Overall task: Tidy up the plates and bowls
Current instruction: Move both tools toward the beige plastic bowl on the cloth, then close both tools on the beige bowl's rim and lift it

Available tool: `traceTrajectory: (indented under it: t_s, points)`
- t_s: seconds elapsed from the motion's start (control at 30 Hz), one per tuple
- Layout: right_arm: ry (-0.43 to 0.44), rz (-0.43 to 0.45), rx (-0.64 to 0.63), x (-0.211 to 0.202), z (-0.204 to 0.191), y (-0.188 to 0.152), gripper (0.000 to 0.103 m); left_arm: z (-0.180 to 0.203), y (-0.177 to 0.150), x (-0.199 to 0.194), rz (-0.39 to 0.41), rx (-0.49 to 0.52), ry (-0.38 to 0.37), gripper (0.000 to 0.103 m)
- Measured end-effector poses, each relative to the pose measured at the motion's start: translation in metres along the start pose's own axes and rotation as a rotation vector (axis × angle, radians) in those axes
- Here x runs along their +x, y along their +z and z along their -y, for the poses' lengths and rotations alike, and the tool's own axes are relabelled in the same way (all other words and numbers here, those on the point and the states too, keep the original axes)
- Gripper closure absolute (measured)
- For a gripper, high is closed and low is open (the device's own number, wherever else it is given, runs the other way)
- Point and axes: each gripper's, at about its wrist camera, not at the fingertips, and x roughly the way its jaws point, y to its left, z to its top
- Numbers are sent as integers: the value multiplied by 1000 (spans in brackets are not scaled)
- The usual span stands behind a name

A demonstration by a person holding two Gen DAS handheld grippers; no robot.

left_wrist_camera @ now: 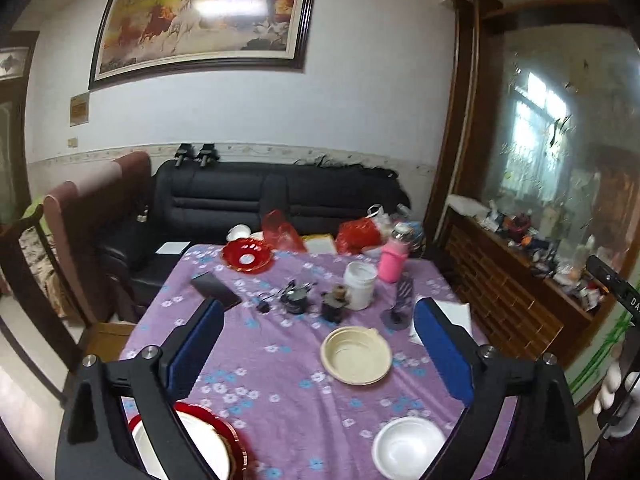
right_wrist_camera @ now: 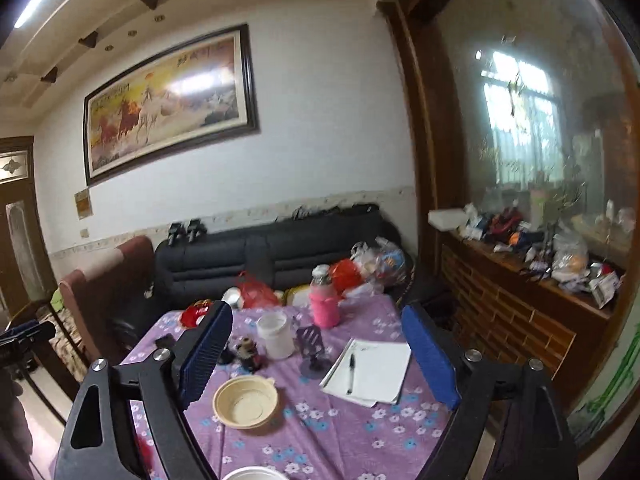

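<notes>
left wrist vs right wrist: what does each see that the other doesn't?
Left wrist only: the white bowl whole, a white dish on a red plate at the near left corner, the black phone, and the red dish in full.

Right wrist only: the notepad in full, with a pen on it.

Both: the beige bowl, white jar, pink bottle, and purple floral tablecloth. Both pairs of fingers stand wide apart with nothing between them.

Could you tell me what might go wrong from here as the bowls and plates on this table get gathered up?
1. The white jar, pink bottle and small clutter stand just behind the beige bowl; a reach for it might topple them.
2. The red plate sits at the table's near edge and could be nudged off.
3. The loose tablecloth is wrinkled; dragging dishes might pull it.
</notes>
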Motion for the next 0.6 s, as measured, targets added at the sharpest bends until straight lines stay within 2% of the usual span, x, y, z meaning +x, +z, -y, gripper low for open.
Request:
traceTrajectory:
  t_s: [0.03, 0.13, 0.2, 0.33, 0.37, 0.4, 0.43, 0.47, 0.5, 0.6]
  points:
    - [17, -30, 23, 11, 1, -9, 13, 0, -3, 6, -18, 8, 4, 7]
    - [79, -190, 64, 67, -7, -42, 13, -7, -21, 36, -116, 5, -10, 7]
    - [104, -264, 61, 98, -14, -62, 18, -15, -29, 59, -177, -25, -27, 7]
    - [159, -444, 94, 166, -21, -107, 39, -21, -44, 112, -269, -57, -39, 8]
    - [168, -478, 106, 179, -22, -115, 39, -21, -48, 127, -294, -58, -48, 14]
    - [175, -508, 112, 191, -22, -123, 39, -19, -53, 148, -329, -58, -59, 29]
    - [183, -547, 117, 209, -23, -132, 39, -16, -57, 161, -351, -57, -66, 37]
    - [189, -575, 117, 224, -26, -138, 39, -14, -63, 184, -395, -66, -79, 53]
    - [195, -606, 116, 240, -27, -145, 40, -13, -66, 197, -419, -77, -86, 61]
    - [222, -677, 142, 281, -28, -163, 40, -12, -84, 246, -502, -144, -99, 61]
